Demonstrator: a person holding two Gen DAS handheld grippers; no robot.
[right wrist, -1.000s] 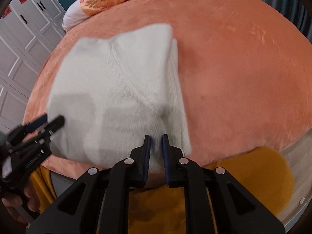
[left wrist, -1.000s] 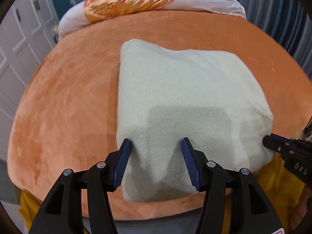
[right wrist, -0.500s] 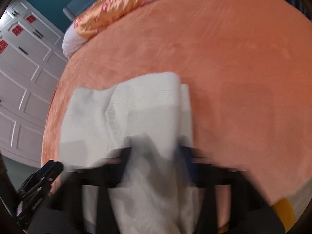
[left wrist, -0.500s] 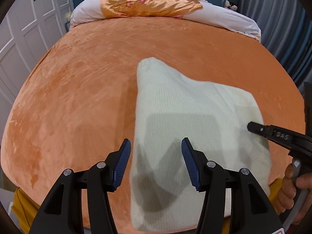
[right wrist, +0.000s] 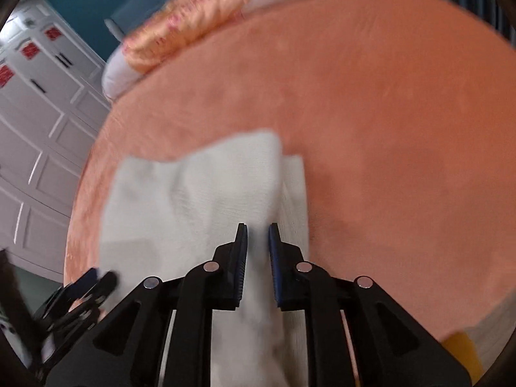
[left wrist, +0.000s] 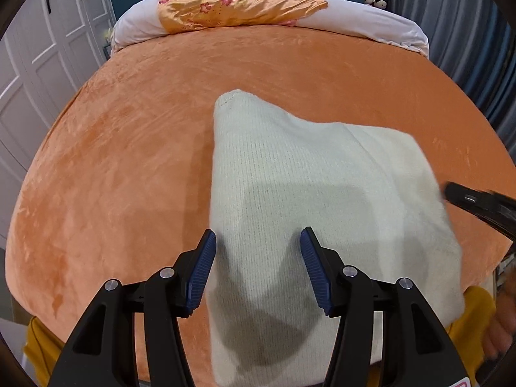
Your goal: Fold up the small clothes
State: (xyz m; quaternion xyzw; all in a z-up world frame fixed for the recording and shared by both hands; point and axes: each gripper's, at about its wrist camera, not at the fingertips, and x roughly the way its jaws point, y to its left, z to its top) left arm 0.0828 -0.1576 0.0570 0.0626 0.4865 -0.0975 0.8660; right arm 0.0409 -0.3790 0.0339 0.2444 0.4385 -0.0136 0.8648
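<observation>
A folded cream knit garment (left wrist: 306,193) lies on the orange bedspread (left wrist: 129,161), near the bed's front edge. My left gripper (left wrist: 258,248) is open and empty, its blue pads apart above the garment's near left part. My right gripper (right wrist: 258,238) hovers over the garment (right wrist: 193,200) near its right edge, jaws a narrow gap apart with nothing clearly between them; this view is blurred. The right gripper also shows at the right edge of the left wrist view (left wrist: 477,203). The left gripper shows at the lower left of the right wrist view (right wrist: 96,282).
An orange floral pillow (left wrist: 238,6) on white bedding lies at the head of the bed. White cupboard doors (left wrist: 38,64) stand to the left and grey-blue curtains (left wrist: 467,32) to the right. Yellow fabric (left wrist: 38,338) hangs below the bed's front edge.
Both grippers have pulled back and up from the garment. The right gripper opened briefly and has narrowed again. The garment lies still.
</observation>
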